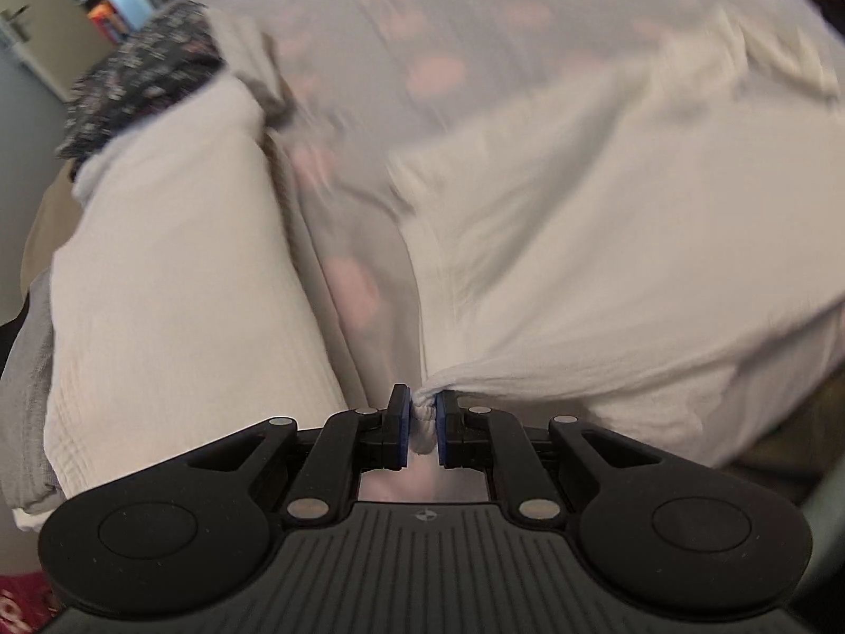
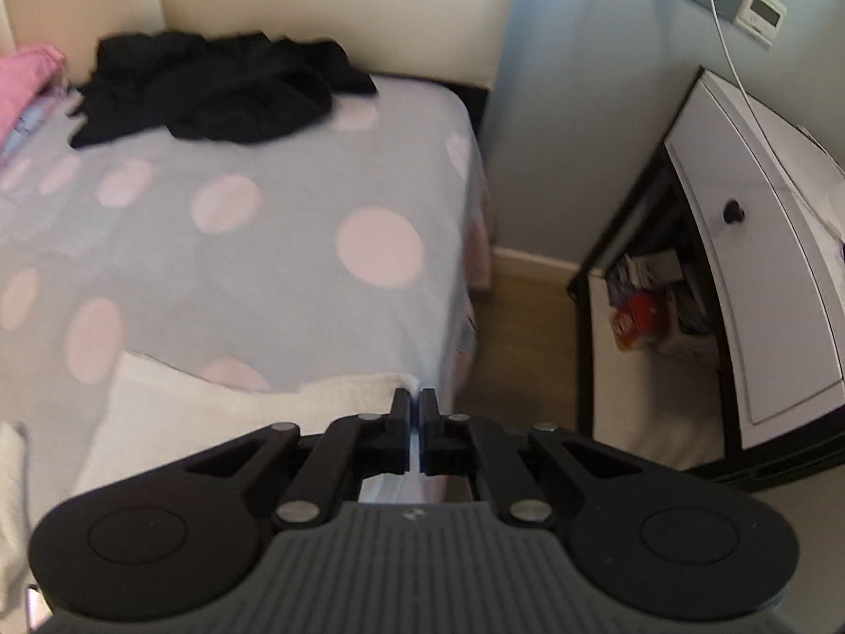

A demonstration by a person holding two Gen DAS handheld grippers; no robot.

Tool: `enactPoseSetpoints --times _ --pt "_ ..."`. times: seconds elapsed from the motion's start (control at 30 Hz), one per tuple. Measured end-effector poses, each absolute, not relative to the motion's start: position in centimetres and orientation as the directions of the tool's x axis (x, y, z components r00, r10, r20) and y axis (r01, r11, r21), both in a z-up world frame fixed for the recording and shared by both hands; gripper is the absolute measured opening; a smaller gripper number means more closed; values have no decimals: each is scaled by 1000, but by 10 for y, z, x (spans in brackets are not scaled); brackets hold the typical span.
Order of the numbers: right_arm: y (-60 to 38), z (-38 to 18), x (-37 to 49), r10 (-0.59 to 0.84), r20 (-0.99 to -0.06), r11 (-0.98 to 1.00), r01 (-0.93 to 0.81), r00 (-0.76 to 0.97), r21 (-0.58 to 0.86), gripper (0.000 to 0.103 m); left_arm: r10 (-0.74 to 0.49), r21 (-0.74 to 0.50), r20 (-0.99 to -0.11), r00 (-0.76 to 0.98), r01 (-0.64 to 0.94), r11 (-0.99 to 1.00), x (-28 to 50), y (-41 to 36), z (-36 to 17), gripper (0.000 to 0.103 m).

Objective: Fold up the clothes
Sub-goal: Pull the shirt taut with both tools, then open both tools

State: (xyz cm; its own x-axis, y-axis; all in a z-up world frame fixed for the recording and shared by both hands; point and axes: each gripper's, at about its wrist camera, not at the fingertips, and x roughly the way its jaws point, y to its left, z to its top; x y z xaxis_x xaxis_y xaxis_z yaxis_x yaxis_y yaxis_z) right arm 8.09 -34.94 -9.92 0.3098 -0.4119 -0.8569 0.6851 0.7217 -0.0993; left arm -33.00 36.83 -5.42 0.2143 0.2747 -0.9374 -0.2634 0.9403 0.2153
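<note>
A white garment (image 1: 607,264) lies spread over the spotted bed cover (image 1: 369,53), blurred by motion. A bunched corner of it sits between the pads of my left gripper (image 1: 422,422), which is shut on it near the bed's edge. In the right wrist view the same white garment (image 2: 237,412) reaches up to my right gripper (image 2: 415,422). That gripper is shut, with a thin pale edge of the cloth pinched between its pads at the bed's side edge.
A folded white cloth (image 1: 169,290) lies left of the held garment, with a dark patterned garment (image 1: 142,79) beyond it. A black garment (image 2: 211,90) and pink clothes (image 2: 26,84) lie by the cream headboard (image 2: 317,0). A white bedside cabinet (image 2: 766,264) stands right of the bed.
</note>
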Motion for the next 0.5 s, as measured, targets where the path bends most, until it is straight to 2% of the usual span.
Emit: enactPoseSetpoints --times 0.23,0.33,0.37,0.4,0.43,0.5 --pt "-340 -103 89 -424 -847 765 627 321 -145 4 249 228 -965 76 -220 949 -322 369 -100 8" --pt "-333 -107 93 -402 -859 801 576 318 -161 5 167 149 -985 50 -253 956 -318 378 -112 11" --pt "-332 -107 93 -397 -861 803 575 317 -159 6 140 124 -989 43 -253 960 -319 378 -115 14" --pt "-332 -106 92 -395 -862 801 579 318 -153 12 135 122 -990 37 -254 959 -320 379 -116 17" --pt "-331 -106 92 -392 -863 798 584 318 -147 23 131 119 -991 31 -256 959 -321 379 -117 19" --pt "-332 -104 90 -403 -860 782 606 311 -147 32 123 105 -991 52 -269 957 -324 382 -111 24"
